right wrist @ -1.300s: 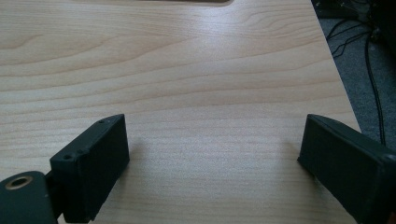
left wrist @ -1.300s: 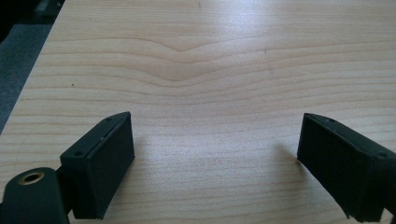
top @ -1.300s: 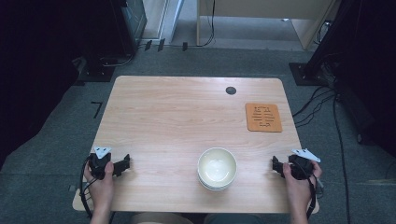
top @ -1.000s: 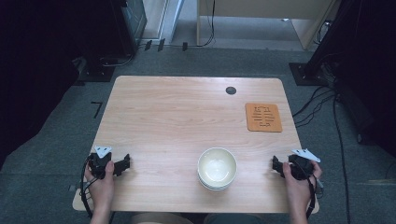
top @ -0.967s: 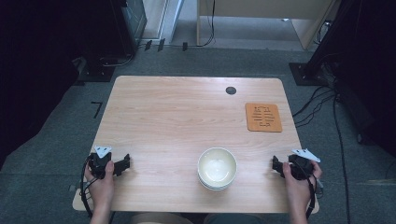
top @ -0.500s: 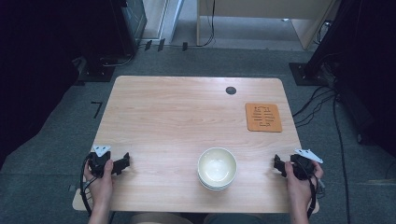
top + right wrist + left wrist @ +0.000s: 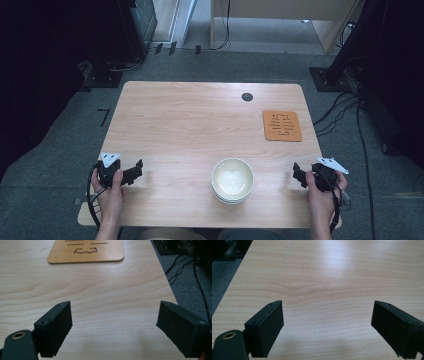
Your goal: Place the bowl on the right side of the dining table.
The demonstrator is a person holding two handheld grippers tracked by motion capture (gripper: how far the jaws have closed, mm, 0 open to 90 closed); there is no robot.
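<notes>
A cream bowl sits near the table's front edge, a little right of centre; a second rim under it suggests a stack of two. My left gripper rests at the front left of the table, held by a hand, with its jaws pointing right. In the left gripper view it is open wide over bare wood. At the front right, my right gripper points left toward the bowl. Its jaws stand open with nothing between them.
An orange wooden coaster with cut-out slots lies at the right side of the table, and appears ahead of the jaws in the right gripper view. A small black round cap sits near the far edge. Cables run on the floor to the right.
</notes>
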